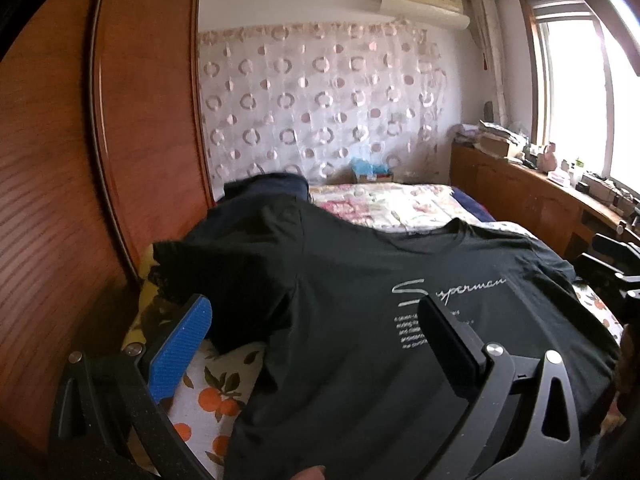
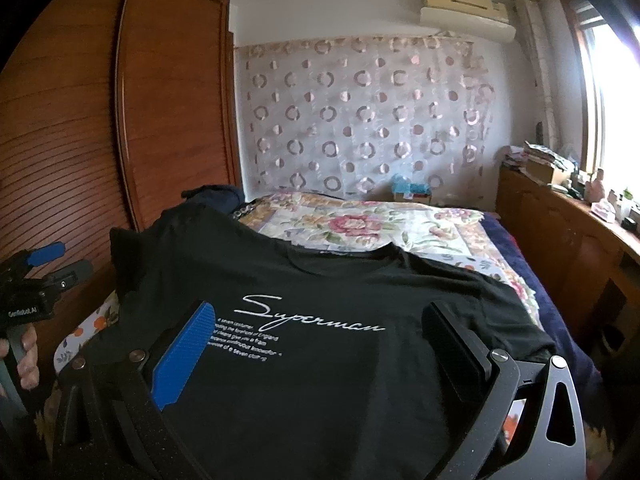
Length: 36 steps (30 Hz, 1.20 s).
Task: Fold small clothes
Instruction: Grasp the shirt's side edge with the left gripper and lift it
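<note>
Hovering wide-jawed and empty, the left gripper (image 1: 316, 344) and right gripper (image 2: 320, 344) both look down on a black "Superman" T-shirt (image 2: 320, 300) spread print-up on the floral bed (image 2: 360, 224), directly beneath and ahead of their fingers. Folding seems not yet begun; next likely means pinching the left sleeve (image 1: 192, 268), beyond the left gripper's blue finger.
</note>
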{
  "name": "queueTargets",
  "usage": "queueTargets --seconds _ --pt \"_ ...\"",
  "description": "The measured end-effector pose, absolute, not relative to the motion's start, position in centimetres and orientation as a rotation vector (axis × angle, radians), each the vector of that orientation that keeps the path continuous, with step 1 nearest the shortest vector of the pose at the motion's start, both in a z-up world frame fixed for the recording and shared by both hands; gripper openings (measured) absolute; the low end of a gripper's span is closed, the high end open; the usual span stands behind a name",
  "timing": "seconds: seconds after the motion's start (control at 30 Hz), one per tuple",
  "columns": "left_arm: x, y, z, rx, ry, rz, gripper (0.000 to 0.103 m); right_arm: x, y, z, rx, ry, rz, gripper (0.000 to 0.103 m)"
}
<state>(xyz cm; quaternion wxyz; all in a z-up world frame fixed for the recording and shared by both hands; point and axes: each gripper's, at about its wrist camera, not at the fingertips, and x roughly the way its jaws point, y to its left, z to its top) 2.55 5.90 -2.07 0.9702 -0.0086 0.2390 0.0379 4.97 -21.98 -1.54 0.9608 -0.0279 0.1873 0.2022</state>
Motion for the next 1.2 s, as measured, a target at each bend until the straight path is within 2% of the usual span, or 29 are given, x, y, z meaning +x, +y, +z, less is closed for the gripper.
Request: queueTargets --seconds 0.6,0.7,0.77,0.9,0.97,1.03,1.13,1.2 --pt "8.7 15.4 -3.5 -0.020 0.601 0.049 0.102 7.3 -21.9 -2.3 -0.134 0.481 0.526 0.103" --pt "9.8 17.6 -3.0 -0.069 0.604 0.043 0.092 7.3 -22.3 -2.1 -0.141 0.479 0.533 0.103" --pt "10.6 18.9 -3.0 -0.109 0.614 0.034 0.080 7.3 -22.3 -2.1 -0.140 0.476 0.535 0.103" --pt "12.5 20.6 -3.7 -0.130 0.657 0.072 0.074 7.2 -22.6 -2.3 -0.136 0.478 0.534 0.103" --pt "13.3 21.0 -4.3 -0.132 0.685 0.086 0.062 7.0 -22.4 -2.4 -0.134 0.478 0.533 0.103" --pt "13.9 20.9 -4.9 -0.124 0.706 0.091 0.057 7.0 -22.1 -2.3 -0.135 0.478 0.530 0.103" --pt "14.7 21.0 -5.6 -0.105 0.732 0.102 0.056 7.0 -21.8 -2.3 -0.134 0.479 0.524 0.103" --pt "15.1 21.3 -6.0 -0.124 0.741 0.093 0.048 7.1 -21.8 -2.3 -0.132 0.479 0.521 0.103"
